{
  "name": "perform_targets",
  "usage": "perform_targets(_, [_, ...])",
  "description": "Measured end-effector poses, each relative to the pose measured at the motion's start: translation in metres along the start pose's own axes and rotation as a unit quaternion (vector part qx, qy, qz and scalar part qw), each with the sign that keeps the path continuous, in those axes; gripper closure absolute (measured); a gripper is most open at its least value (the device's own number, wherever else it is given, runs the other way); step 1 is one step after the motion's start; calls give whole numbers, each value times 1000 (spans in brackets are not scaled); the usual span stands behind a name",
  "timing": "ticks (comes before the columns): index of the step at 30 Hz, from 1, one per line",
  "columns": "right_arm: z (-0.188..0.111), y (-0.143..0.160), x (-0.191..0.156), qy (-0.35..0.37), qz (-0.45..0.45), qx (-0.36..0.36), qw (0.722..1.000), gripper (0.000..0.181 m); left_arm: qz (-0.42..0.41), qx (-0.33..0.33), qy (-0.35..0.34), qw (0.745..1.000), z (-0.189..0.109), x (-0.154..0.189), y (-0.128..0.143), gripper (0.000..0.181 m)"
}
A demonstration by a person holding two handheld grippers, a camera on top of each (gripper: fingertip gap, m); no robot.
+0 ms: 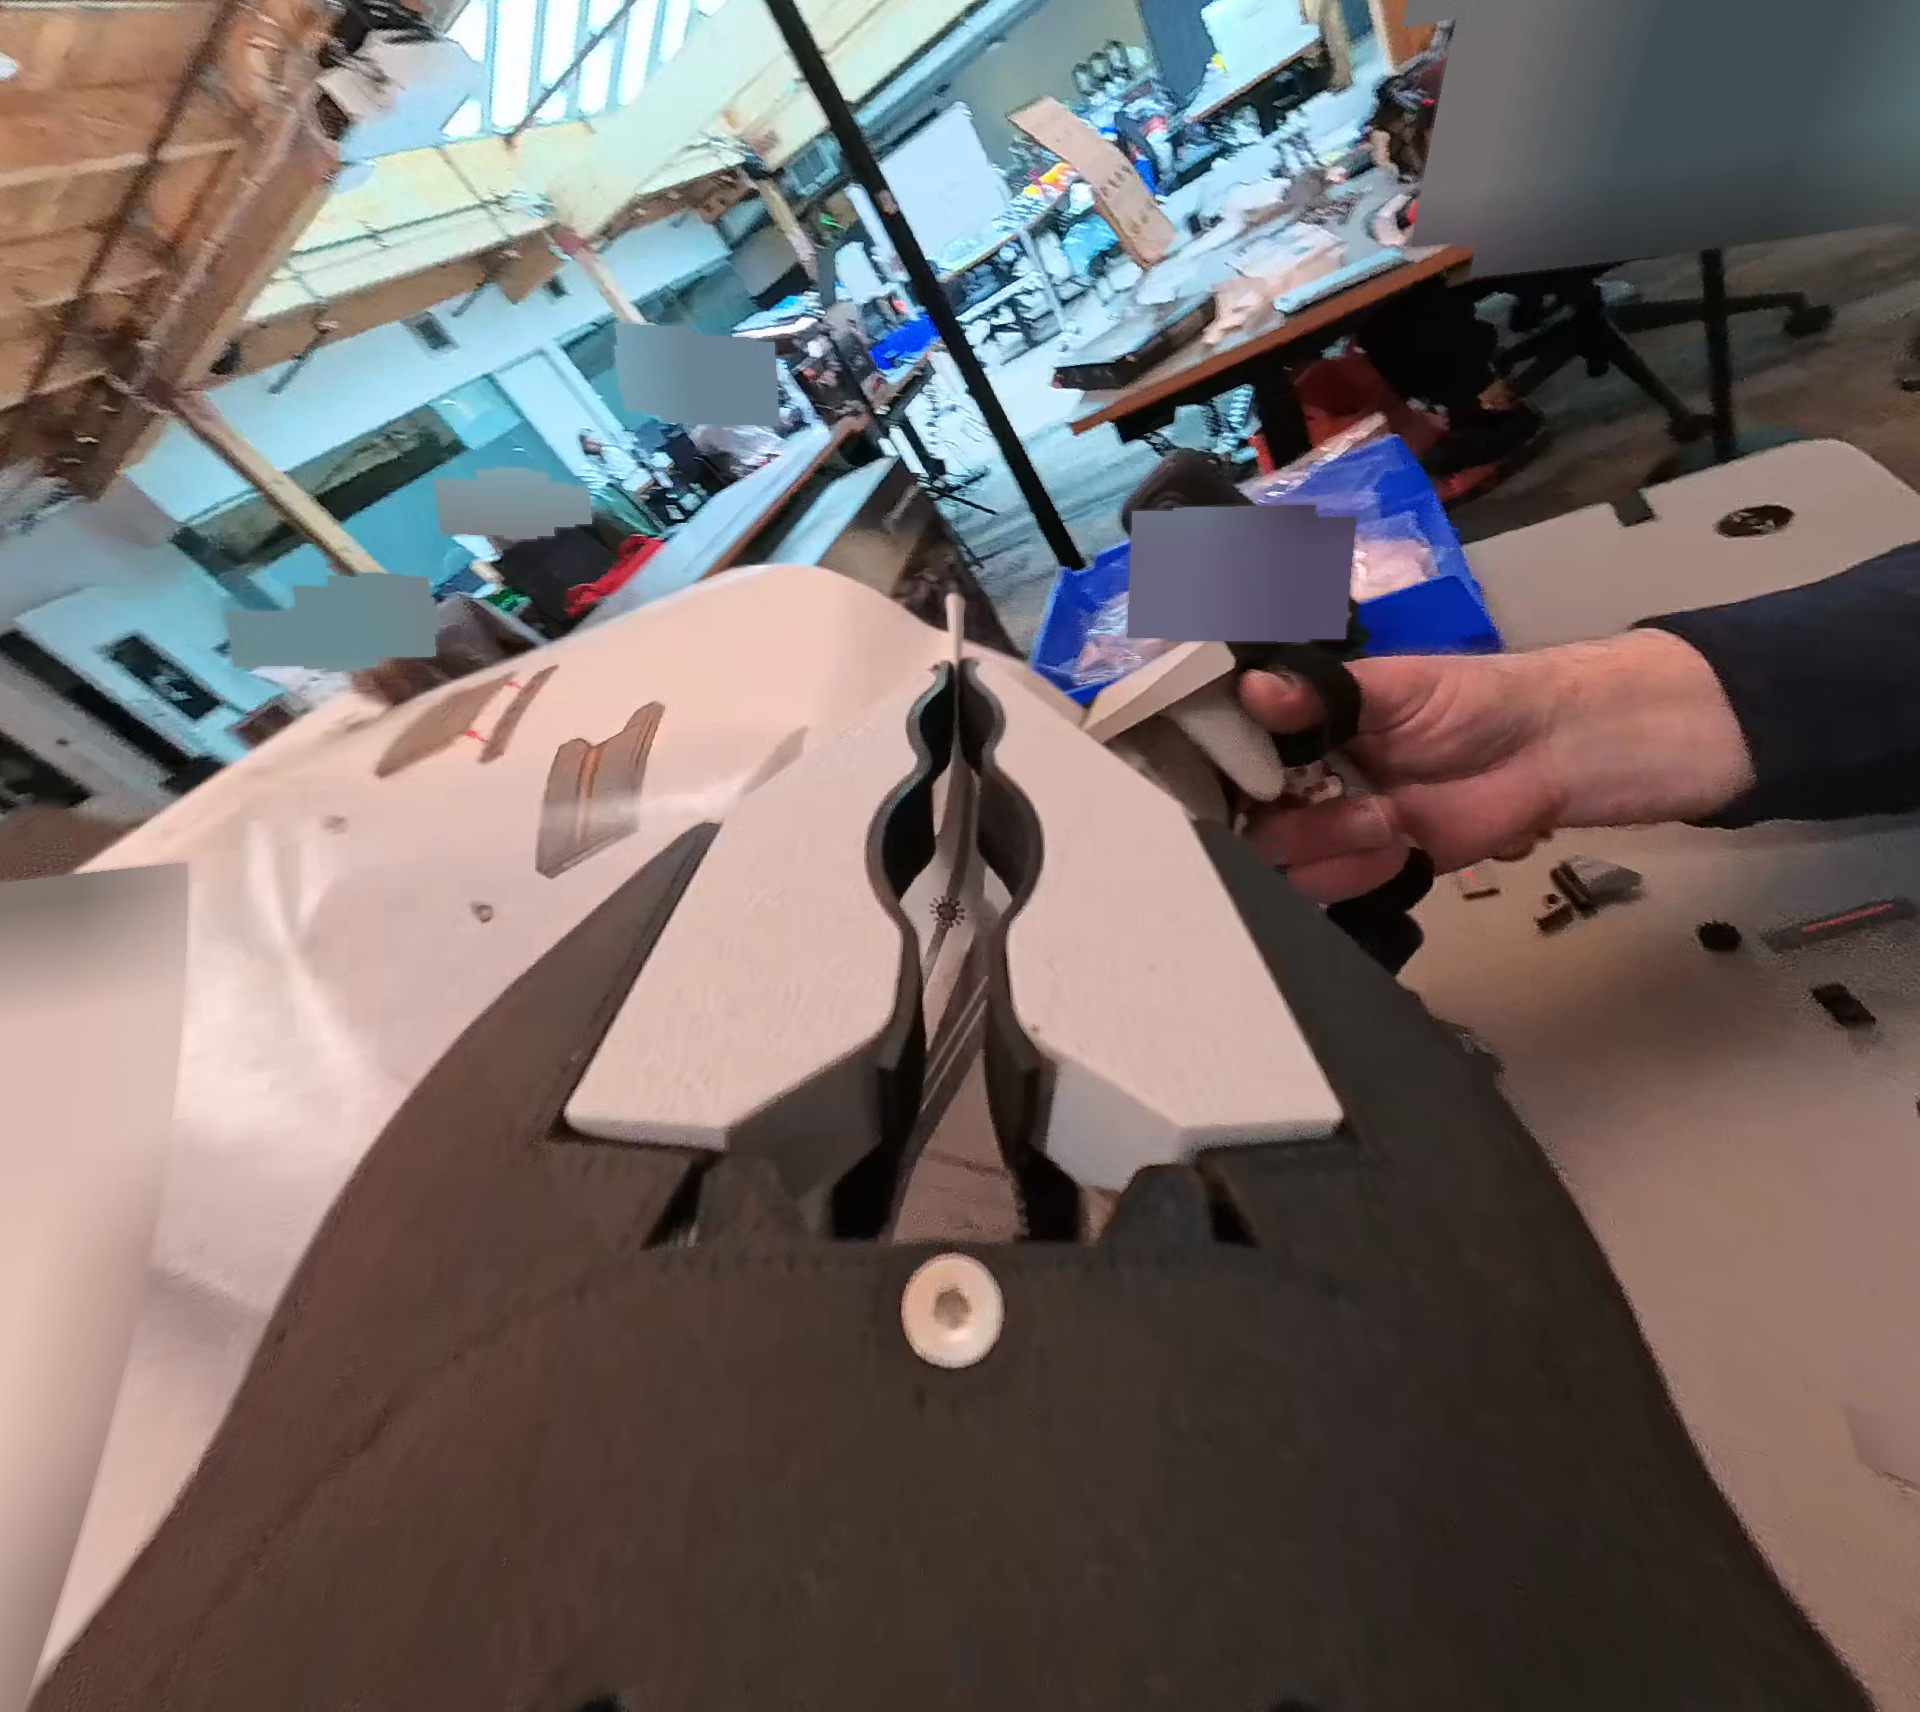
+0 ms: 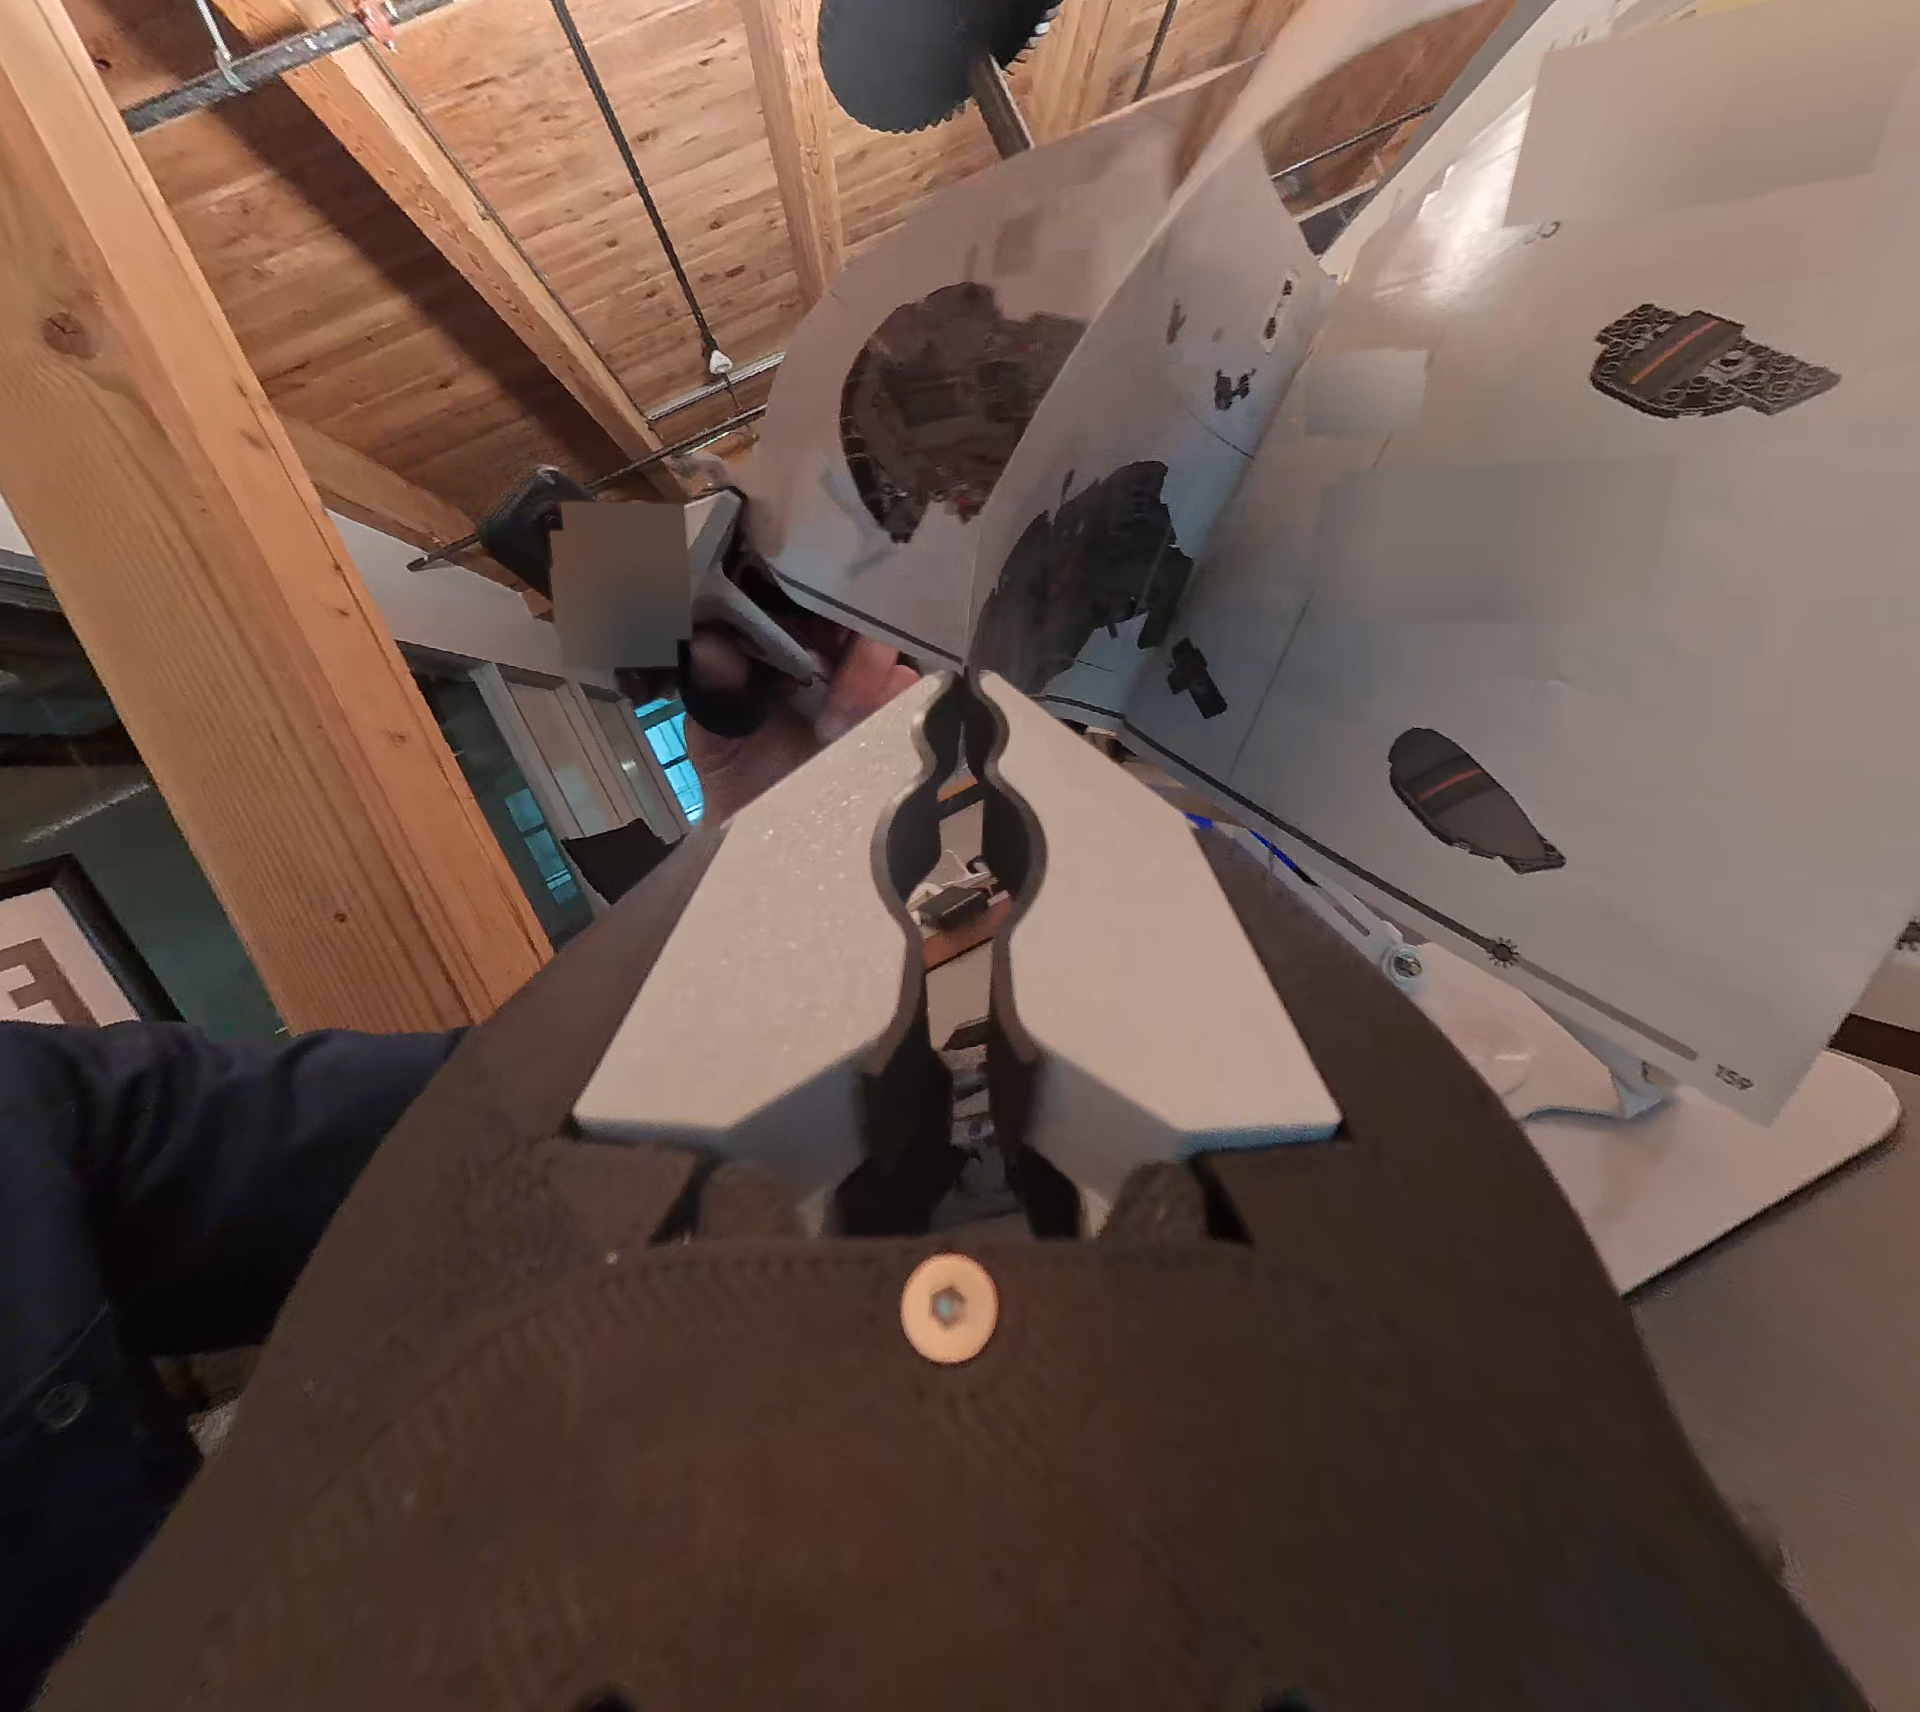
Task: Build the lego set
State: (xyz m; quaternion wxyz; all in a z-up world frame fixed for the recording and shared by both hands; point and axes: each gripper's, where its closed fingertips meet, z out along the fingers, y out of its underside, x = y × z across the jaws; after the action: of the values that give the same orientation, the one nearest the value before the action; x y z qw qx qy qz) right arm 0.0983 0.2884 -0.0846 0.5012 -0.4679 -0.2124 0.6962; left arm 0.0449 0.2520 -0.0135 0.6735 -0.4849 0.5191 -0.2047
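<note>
The instruction booklet [image 1: 644,727] is lifted off the table, its white pages printed with dark model pictures. My left gripper [image 1: 954,675] is shut on a thin page that runs edge-on between its fingers. In the right wrist view the booklet [image 2: 1455,582] fans open, and my right gripper [image 2: 968,688] is shut on a page's lower edge where the pages meet. The right gripper [image 1: 1195,686] shows in the left wrist view, held by a hand just right of the booklet. The left gripper [image 2: 727,613] shows in the right wrist view, behind the booklet's left side.
Loose dark lego pieces [image 1: 1579,893] lie on the white table [image 1: 1662,1143] at the right. A blue bin [image 1: 1423,540] with bagged parts stands behind. A black pole [image 1: 862,176] rises beyond the booklet. A white stand base [image 2: 1766,1174] sits under the booklet. My right fingertips sit around 10 cm from my left ones.
</note>
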Motion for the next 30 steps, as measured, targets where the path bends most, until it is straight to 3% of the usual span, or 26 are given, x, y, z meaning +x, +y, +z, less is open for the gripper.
perform_targets(7, [-8, 2, 30, 92, -31, -7, 995, 181, -63, 3, -153, 986, -96, -63, 16, 181])
perform_targets(16, [-27, 1, 63, 188, -78, -28, 979, 181, -196, -10, -247, 949, -177, -99, 81, 143])
perform_targets(21, [-32, 4, 72, 207, -87, -37, 974, 181, -281, -2, -264, 923, -201, -108, 110, 121])
perform_targets(26, [-34, 7, 77, 214, -88, -44, 972, 181, -323, 3, -278, 905, -215, -113, 129, 119])
perform_targets(30, [-36, 8, 81, 217, -85, -44, 972, 181, -362, -8, -292, 885, -223, -116, 150, 128])
